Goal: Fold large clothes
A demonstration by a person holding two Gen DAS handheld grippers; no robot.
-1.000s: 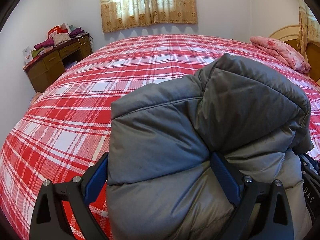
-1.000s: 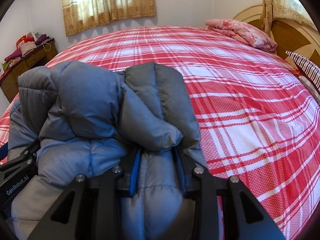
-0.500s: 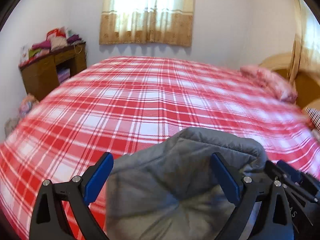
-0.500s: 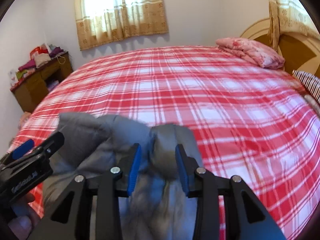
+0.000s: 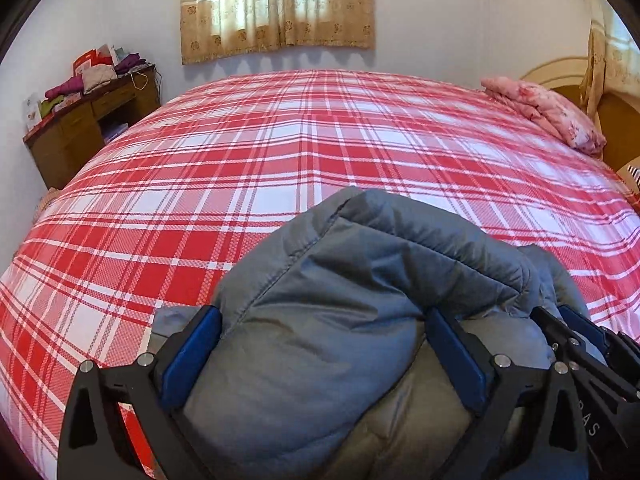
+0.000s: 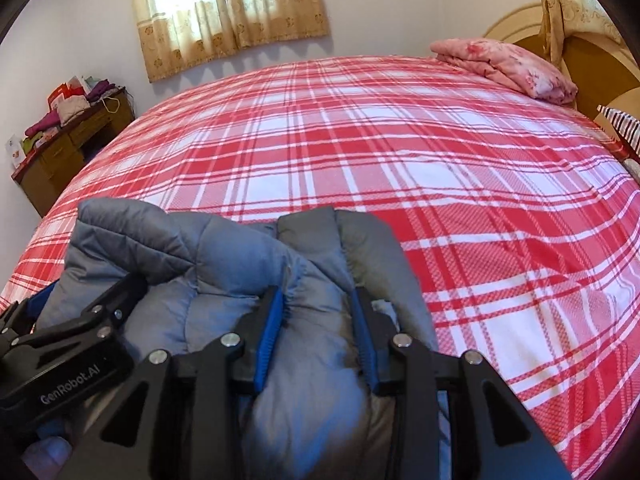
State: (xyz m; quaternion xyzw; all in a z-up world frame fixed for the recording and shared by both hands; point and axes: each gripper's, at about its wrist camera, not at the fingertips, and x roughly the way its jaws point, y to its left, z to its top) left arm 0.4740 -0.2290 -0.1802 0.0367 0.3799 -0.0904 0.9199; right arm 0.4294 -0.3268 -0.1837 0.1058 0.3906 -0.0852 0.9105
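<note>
A puffy grey-blue down jacket (image 5: 360, 280) lies bunched in folds at the near edge of a bed with a red and white plaid cover (image 5: 280, 152). My left gripper (image 5: 324, 344) is shut on a thick roll of the jacket, its blue pads pressing in on both sides. My right gripper (image 6: 318, 320) is shut on a narrower fold of the same jacket (image 6: 192, 264). The two grippers sit side by side: the right gripper (image 5: 580, 352) shows at the right edge of the left wrist view, and the left gripper (image 6: 80, 336) at the left of the right wrist view.
A folded pink quilt (image 6: 508, 68) lies by the wooden headboard (image 6: 592, 64) at the far right, with a striped pillow (image 6: 620, 128) near it. A wooden desk (image 5: 88, 128) piled with clothes stands against the left wall. A curtained window (image 5: 276, 4) is behind the bed.
Both grippers have shifted with the jacket in them. The bundle fills less of each view than a second ago, and more bedspread shows beyond it. Both grips look unchanged.
</note>
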